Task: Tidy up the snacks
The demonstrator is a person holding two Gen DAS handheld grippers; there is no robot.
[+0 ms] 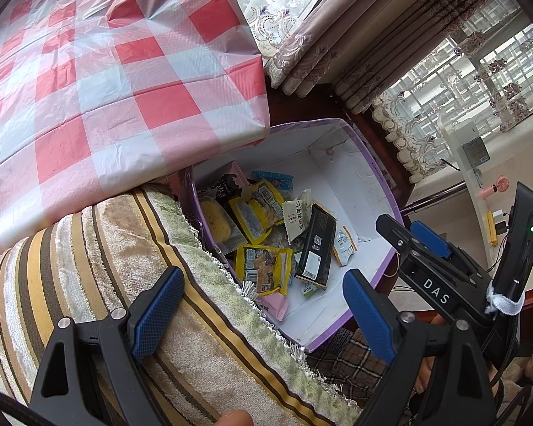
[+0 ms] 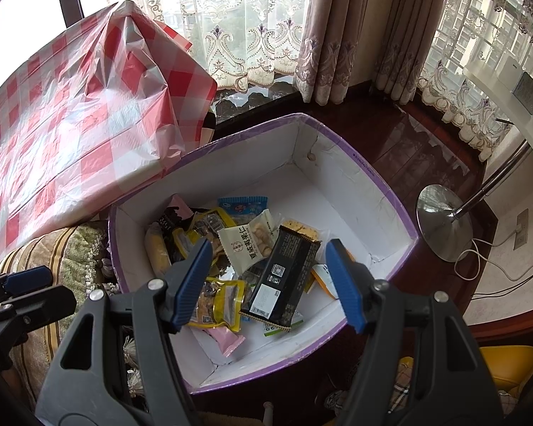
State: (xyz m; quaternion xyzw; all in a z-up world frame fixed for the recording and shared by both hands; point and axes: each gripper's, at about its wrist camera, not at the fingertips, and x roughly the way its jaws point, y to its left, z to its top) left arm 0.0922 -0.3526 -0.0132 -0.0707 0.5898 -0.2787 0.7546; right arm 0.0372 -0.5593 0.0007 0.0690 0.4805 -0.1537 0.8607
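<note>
The snacks (image 2: 231,262) lie heaped at the box's (image 2: 355,191) near-left end, leaving its far end bare for sorting; the right hand-held gripper (image 2: 270,284) hangs over the box, wide and empty; the left hand-held gripper (image 1: 263,305), wider, waits empty just left of the box, over a striped cushion (image 1: 89,248).

The left wrist camera looks steeply down over a striped cushion (image 1: 89,284), with the box (image 1: 355,184) near, ahead to its right. The right wrist camera looks steeply down straight into the same box (image 2: 337,191), close above it. Both views share the box, the checked cloth (image 1: 106,71) and the curtains (image 2: 330,35).
</note>
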